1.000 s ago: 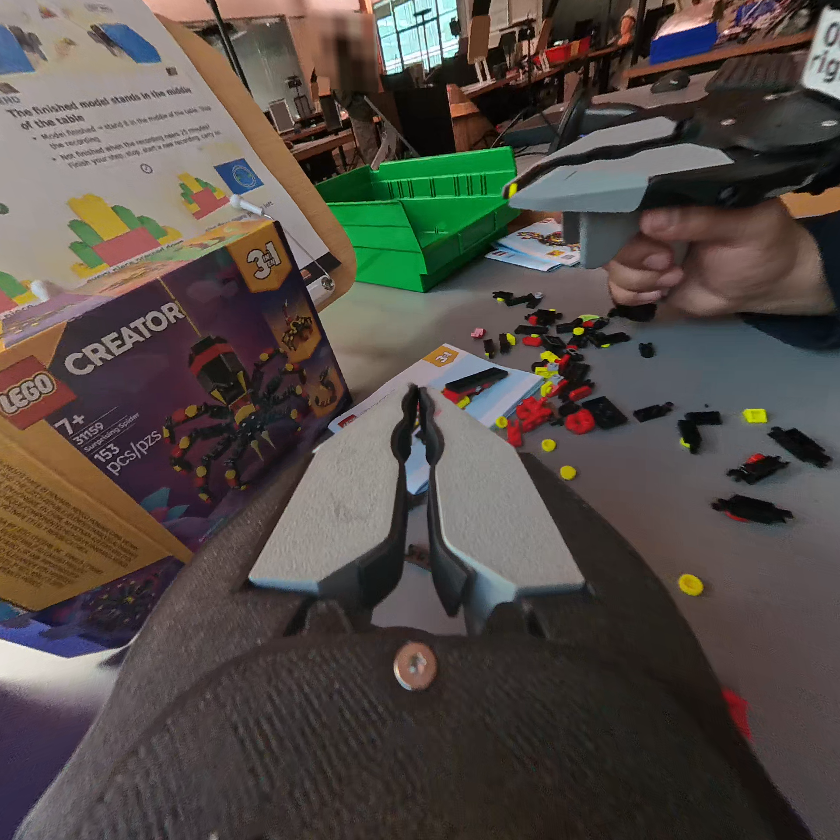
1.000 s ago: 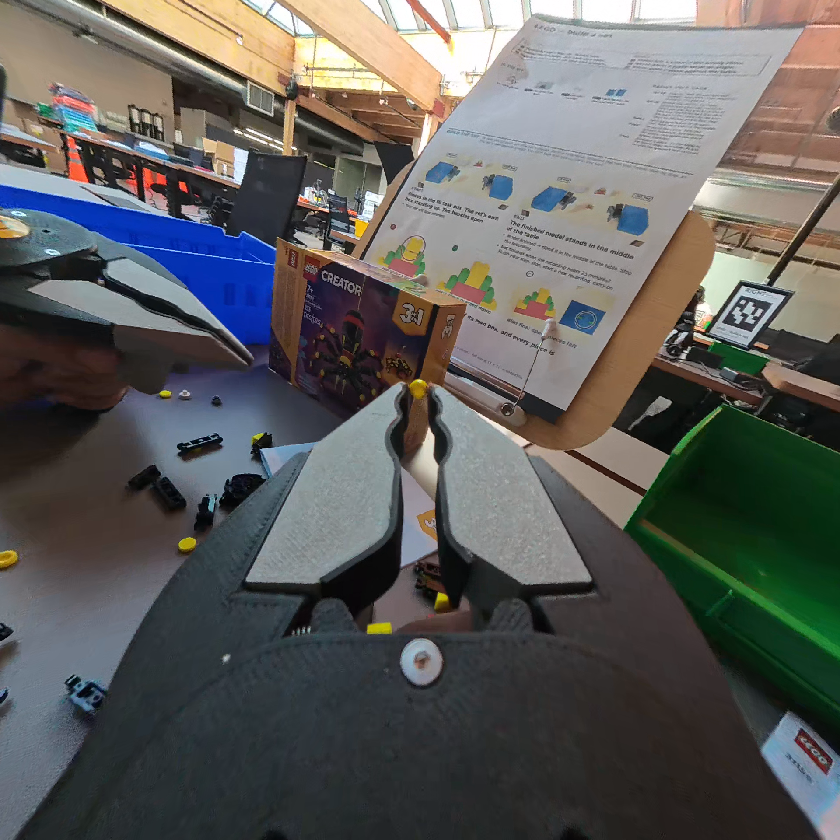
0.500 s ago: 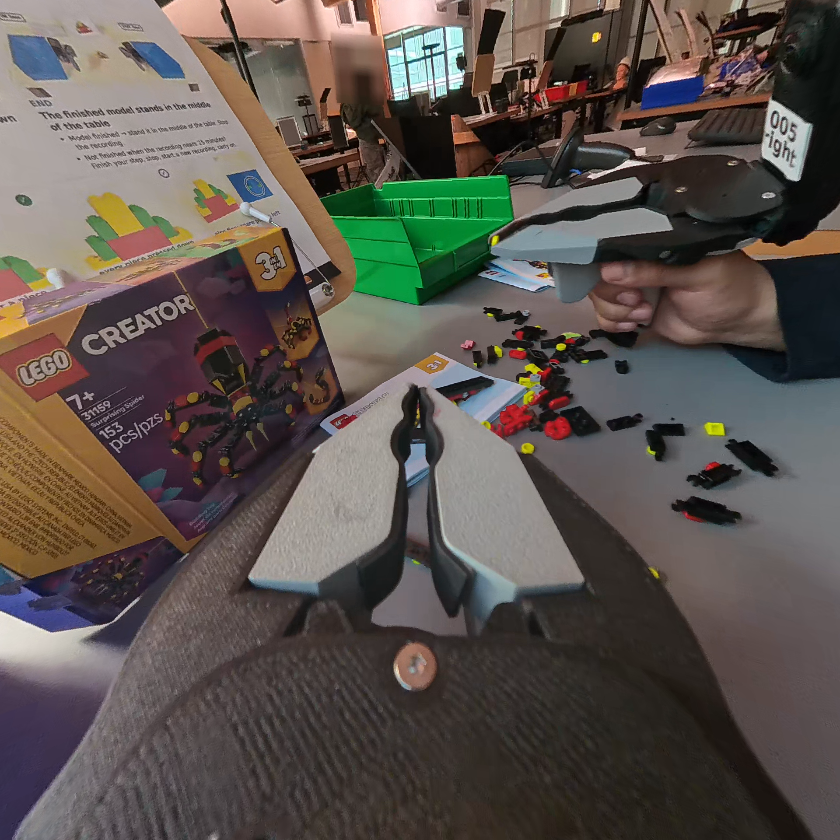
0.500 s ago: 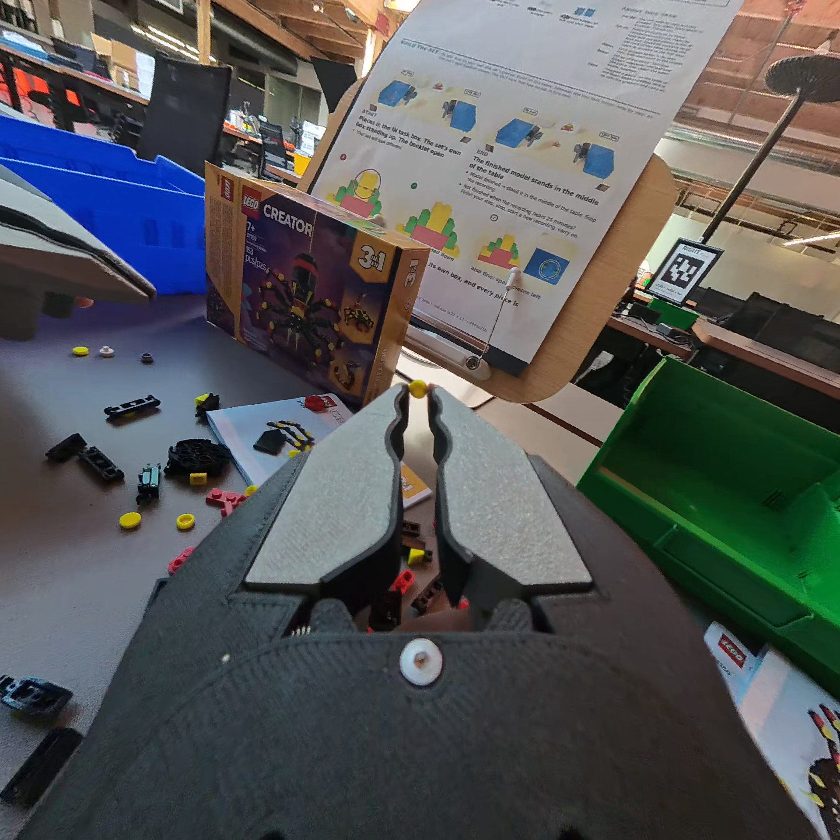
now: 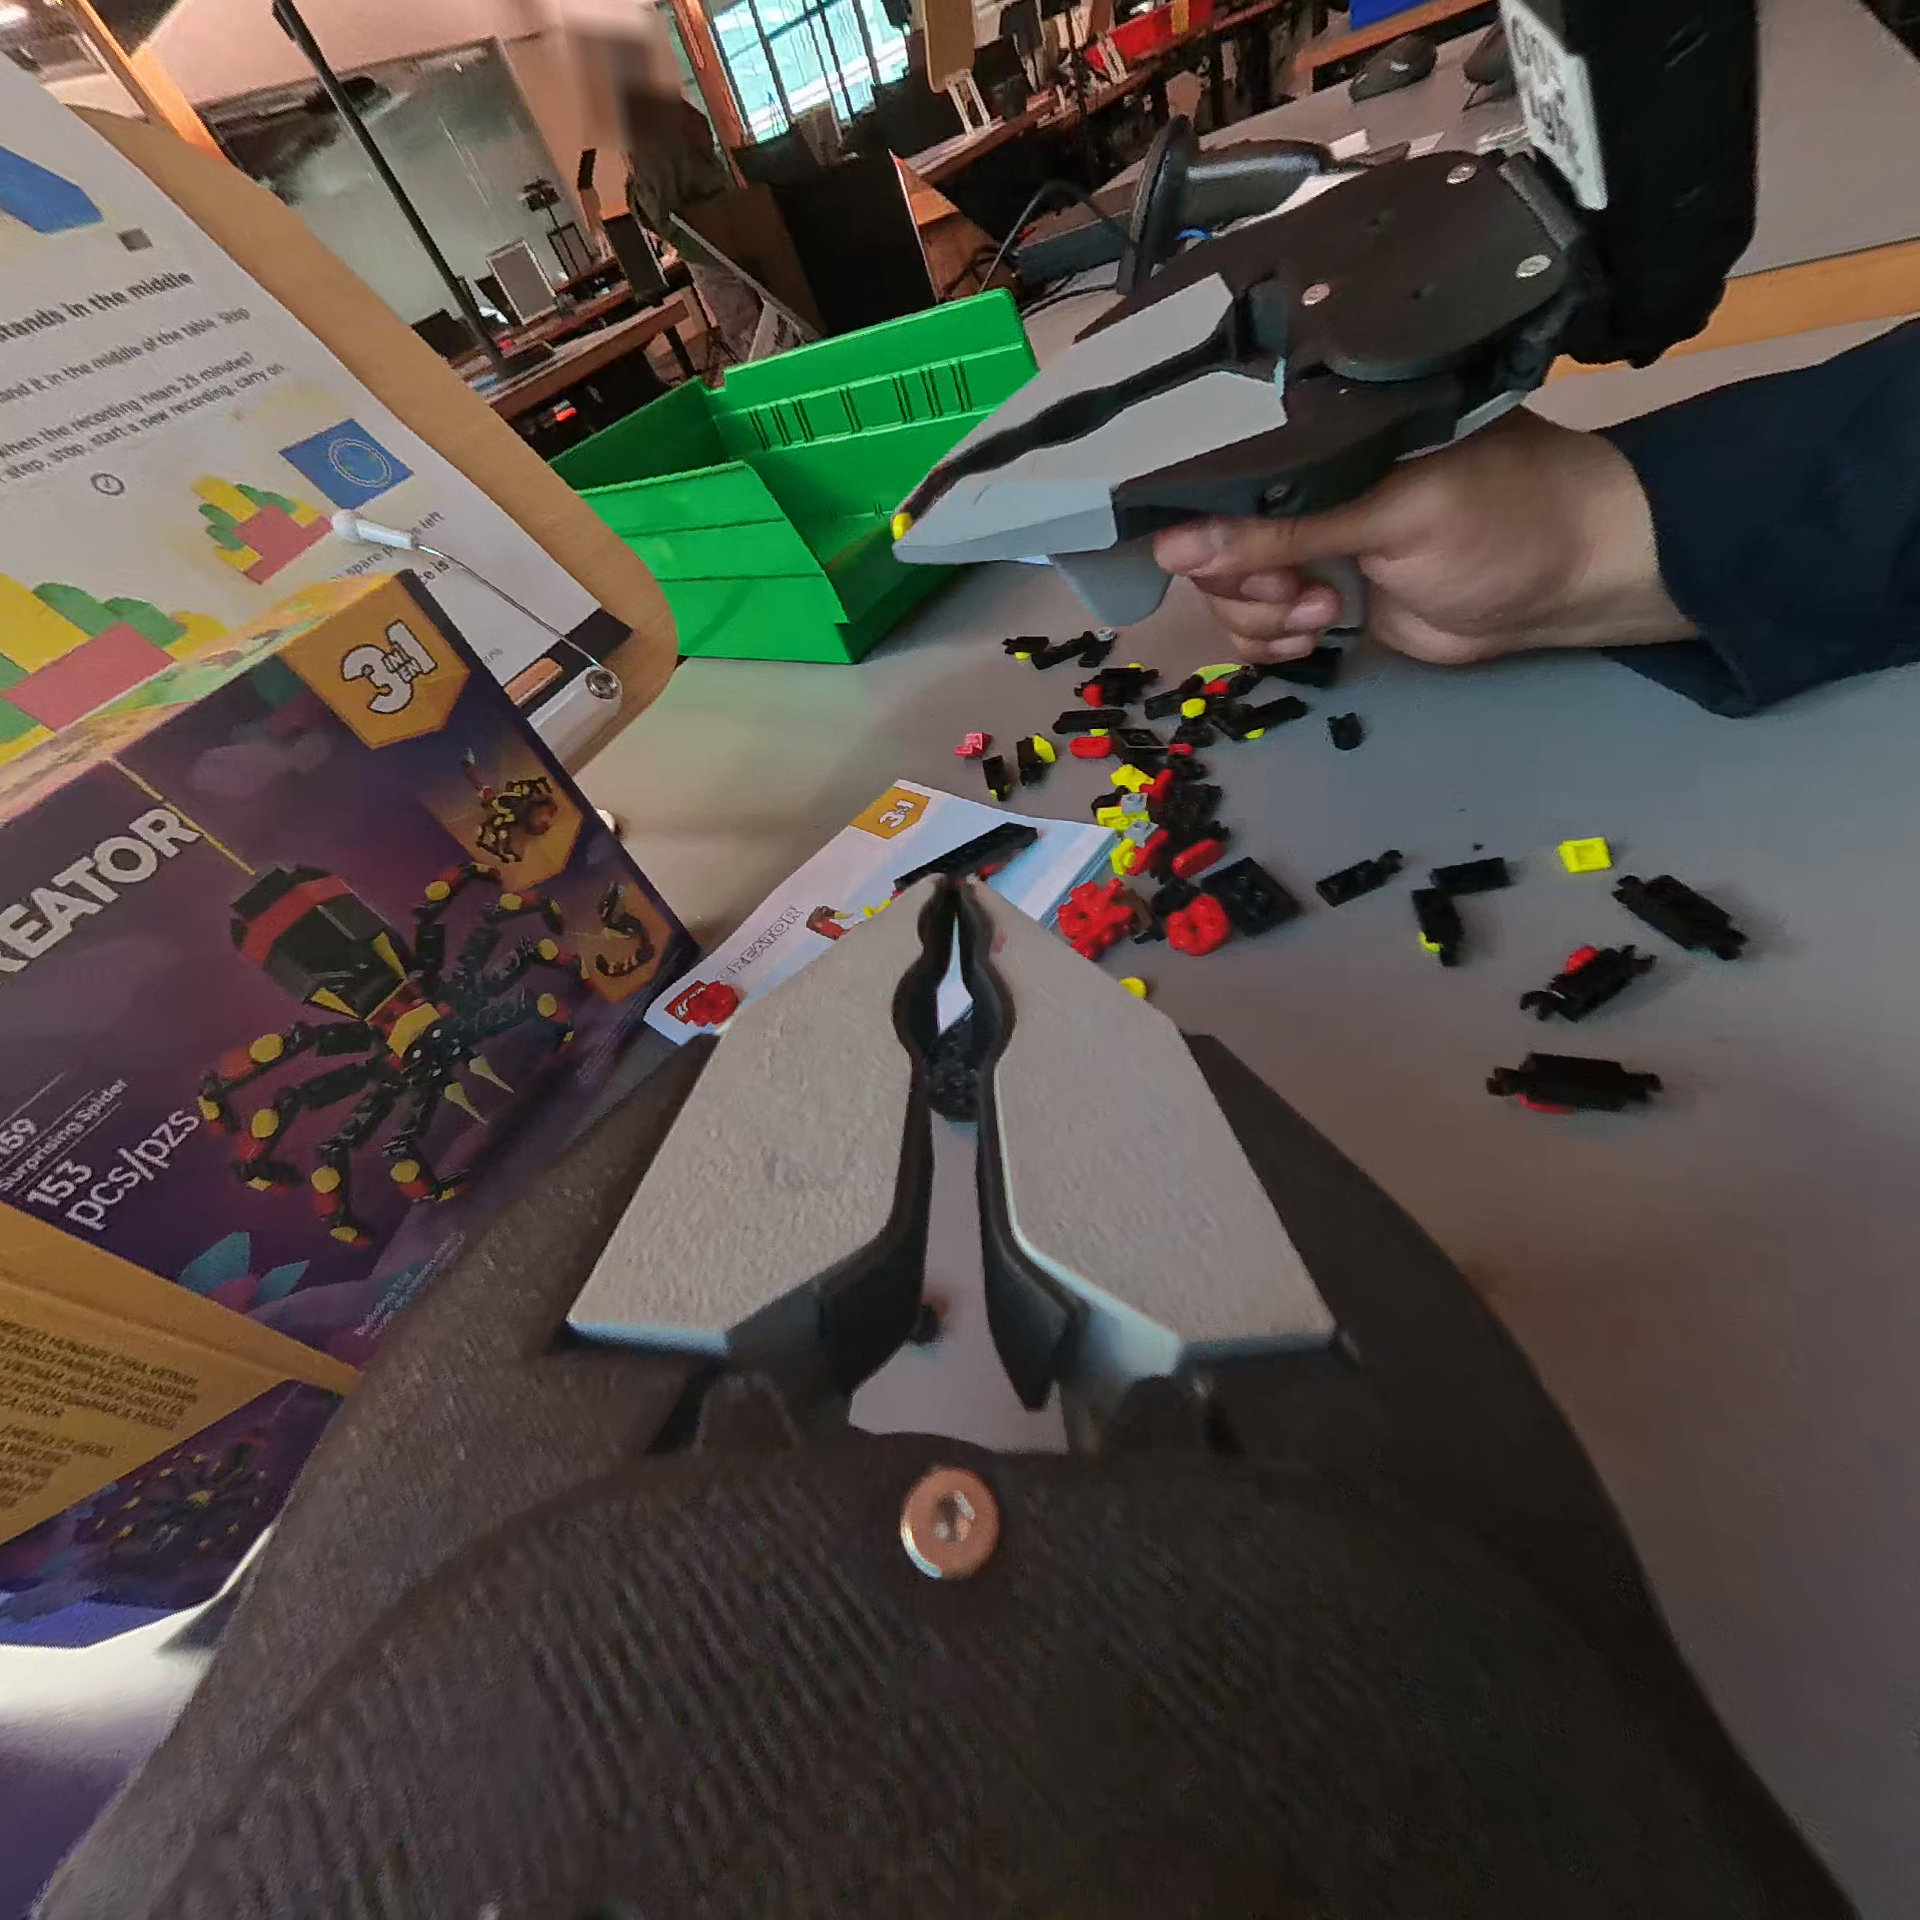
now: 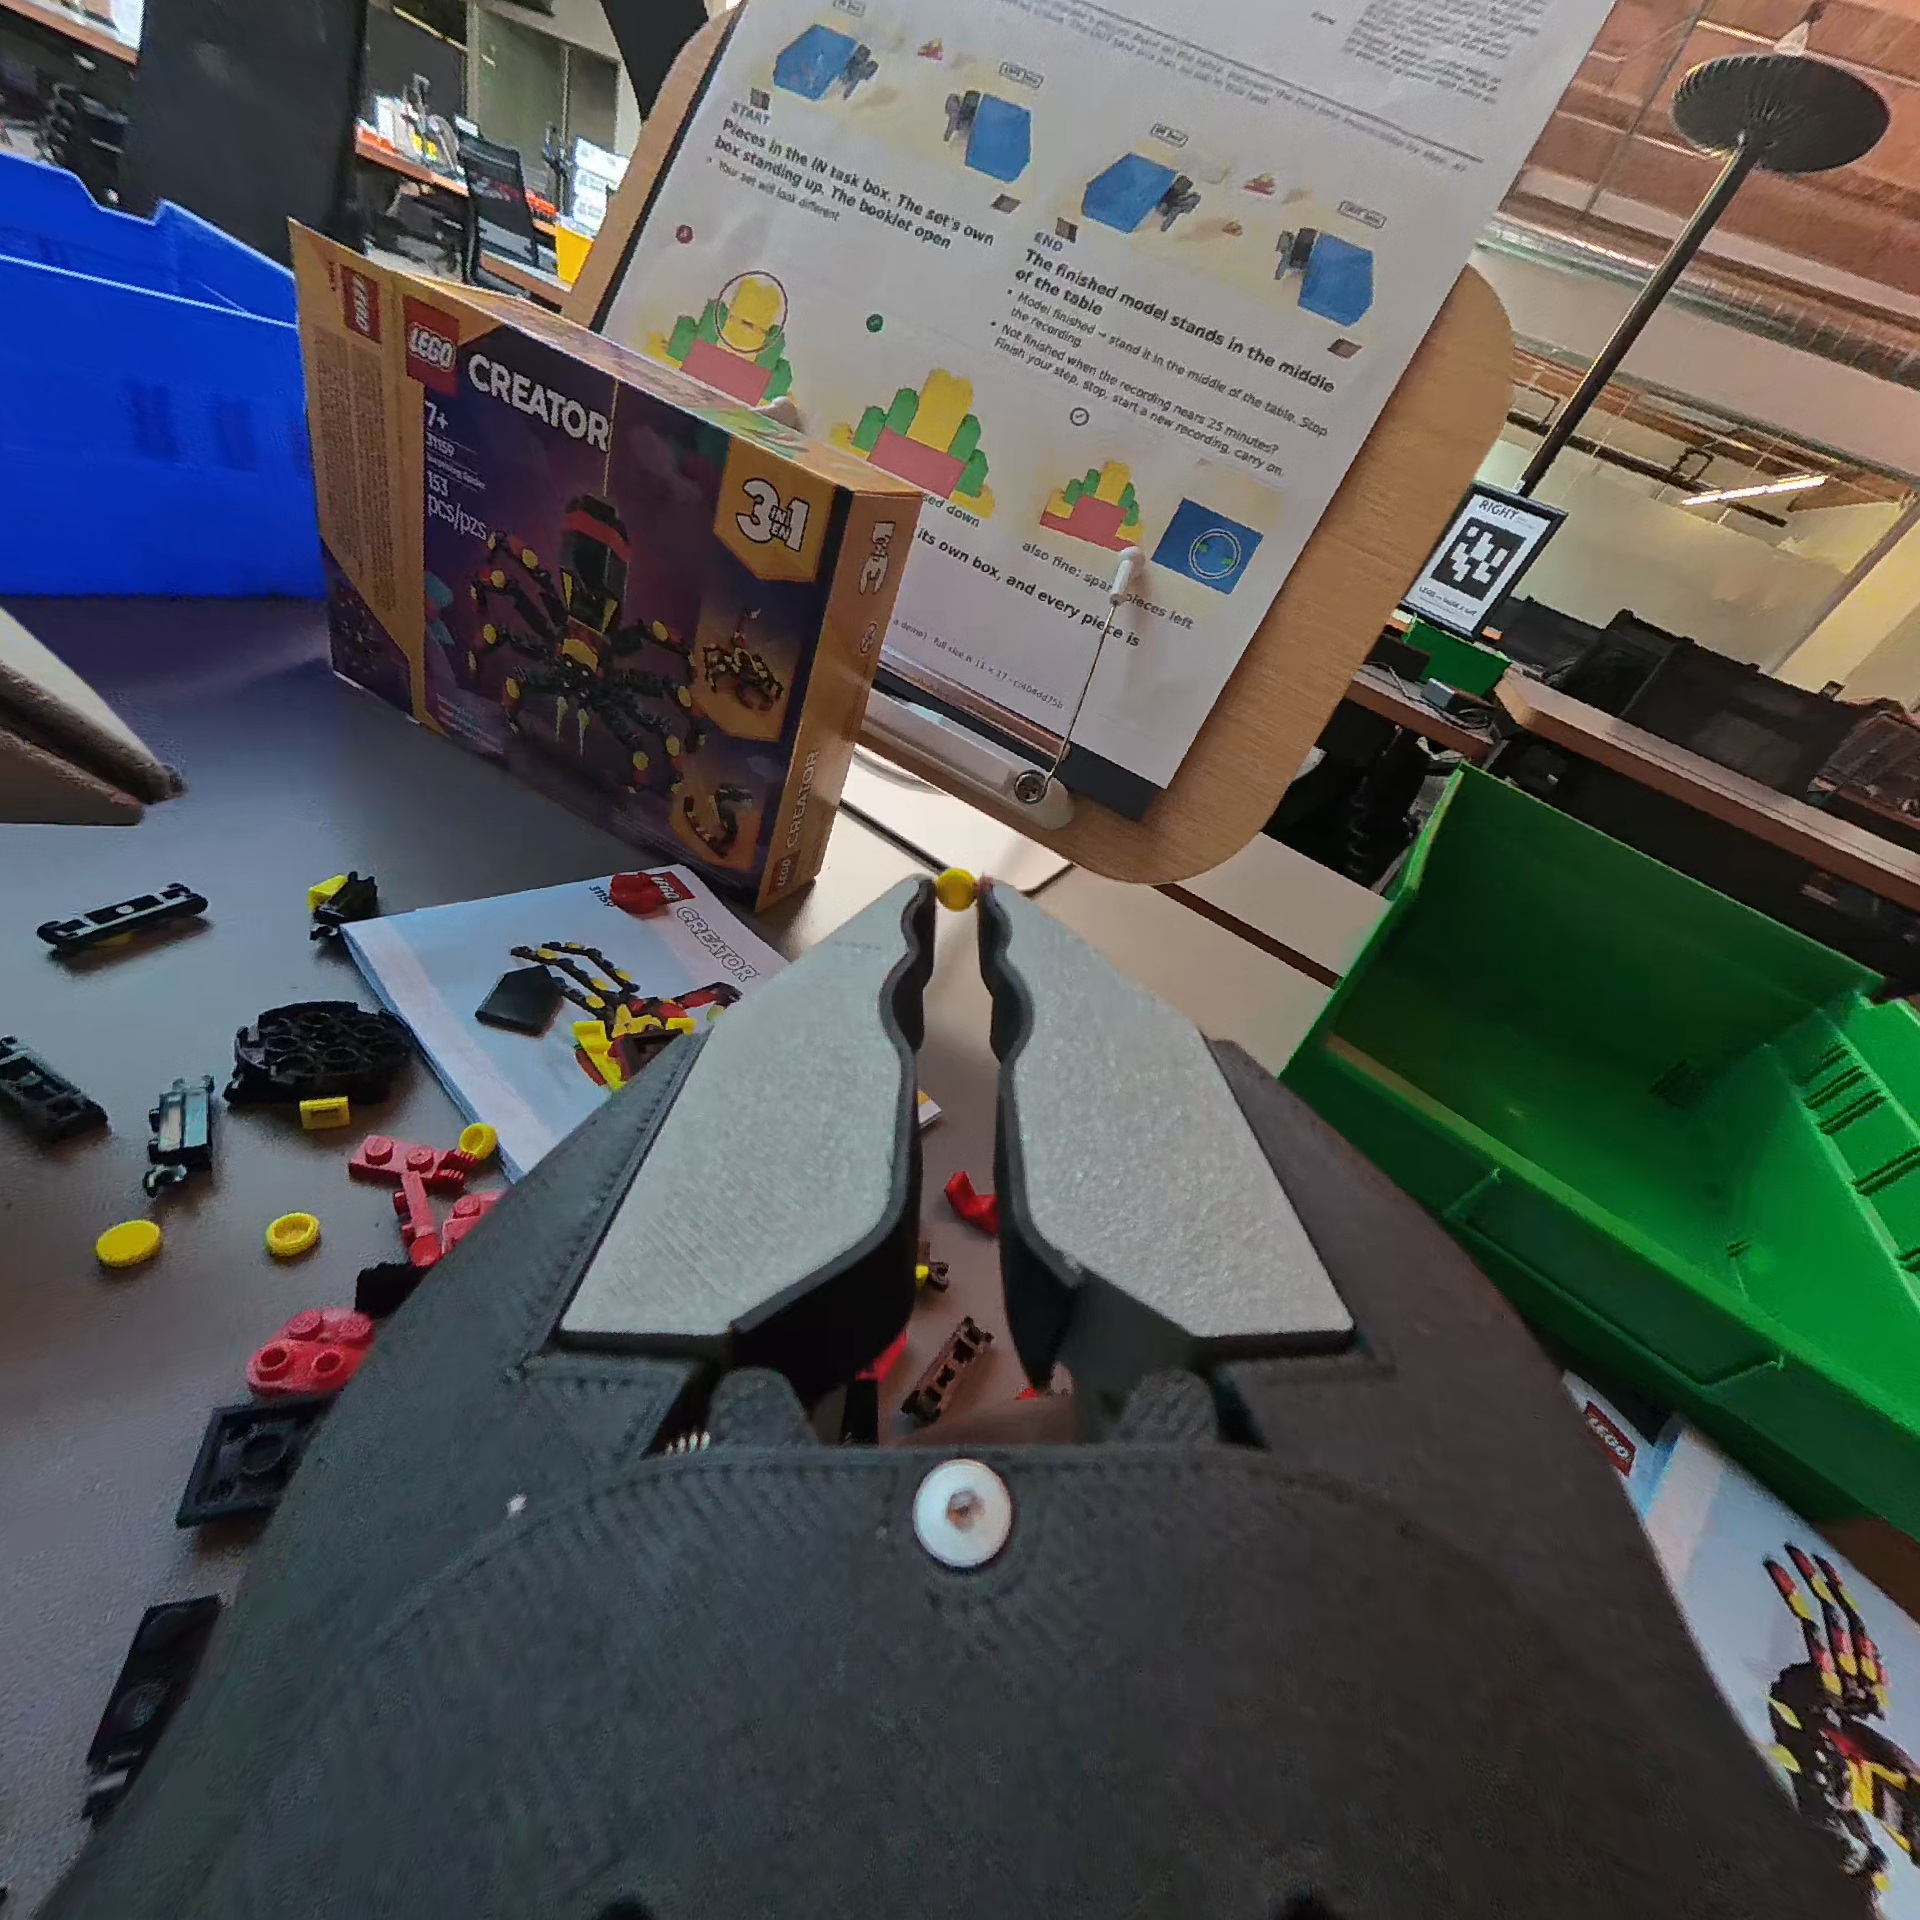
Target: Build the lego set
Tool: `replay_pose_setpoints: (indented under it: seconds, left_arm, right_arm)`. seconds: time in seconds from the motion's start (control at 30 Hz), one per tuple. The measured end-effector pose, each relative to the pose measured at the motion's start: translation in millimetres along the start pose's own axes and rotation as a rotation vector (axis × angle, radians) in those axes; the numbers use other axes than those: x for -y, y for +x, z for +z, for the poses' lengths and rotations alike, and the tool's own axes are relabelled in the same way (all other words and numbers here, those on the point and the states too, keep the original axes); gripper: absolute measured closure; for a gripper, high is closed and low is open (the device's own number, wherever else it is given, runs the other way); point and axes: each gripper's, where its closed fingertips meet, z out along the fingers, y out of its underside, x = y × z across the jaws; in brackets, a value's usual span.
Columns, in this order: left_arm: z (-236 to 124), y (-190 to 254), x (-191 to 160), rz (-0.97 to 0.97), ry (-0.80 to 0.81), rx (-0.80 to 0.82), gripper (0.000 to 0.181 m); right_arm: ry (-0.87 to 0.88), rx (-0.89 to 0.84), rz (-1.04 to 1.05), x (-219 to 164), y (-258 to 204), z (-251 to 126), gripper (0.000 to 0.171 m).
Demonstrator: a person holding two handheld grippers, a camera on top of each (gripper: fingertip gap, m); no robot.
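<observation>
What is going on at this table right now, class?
A person is building a Lego set with a handheld gripper in each hand. The right gripper is shut on a small yellow round piece at its fingertips, held above the table. The left gripper is shut, with nothing clearly in it. Loose black, red and yellow pieces lie scattered beside the instruction booklet, near the upright set box.

Two handheld grippers, the left gripper [image 5: 954, 894] at frame centre and the right gripper [image 5: 906, 530] at upper right. One set box [image 6: 613, 582] at upper left, one clipboard stand [image 6: 1049, 343] behind it, one green bin [image 6: 1621, 1101] at right, one blue bin [image 6: 135, 416] at far left, two booklets [image 6: 540, 997] [image 6: 1787, 1621], two loose yellow round studs [image 6: 129, 1243] [image 6: 292, 1234] at lower left.
</observation>
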Motion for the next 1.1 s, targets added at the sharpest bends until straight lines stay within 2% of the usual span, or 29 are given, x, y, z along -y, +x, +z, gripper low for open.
replay_pose_setpoints:
  seconds: [0.37, 0.6, 0.77, 1.1]
  left_arm:
    - [-8.0, -23.0, -15.8, -0.189, -0.070, 0.013, 0.181]
    - [-6.9, -23.5, -18.3, -0.159, -0.092, 0.042, 0.180]
    - [-7.5, -25.0, -19.2, -0.161, -0.096, 0.052, 0.180]
    - [-7.4, -22.8, -21.0, -0.172, -0.106, 0.023, 0.179]
  right_arm:
    - [-0.081, 0.027, -0.017, -9.1, -7.1, 11.5, 0.166]
    - [-0.067, 0.064, -0.023, -6.6, -14.3, 3.1, 0.166]
    - [-0.106, 0.162, 0.031, -8.5, -30.1, -3.1, 0.167]
    - [-0.072, 0.078, -0.009, -3.3, -10.9, -8.2, 0.167]
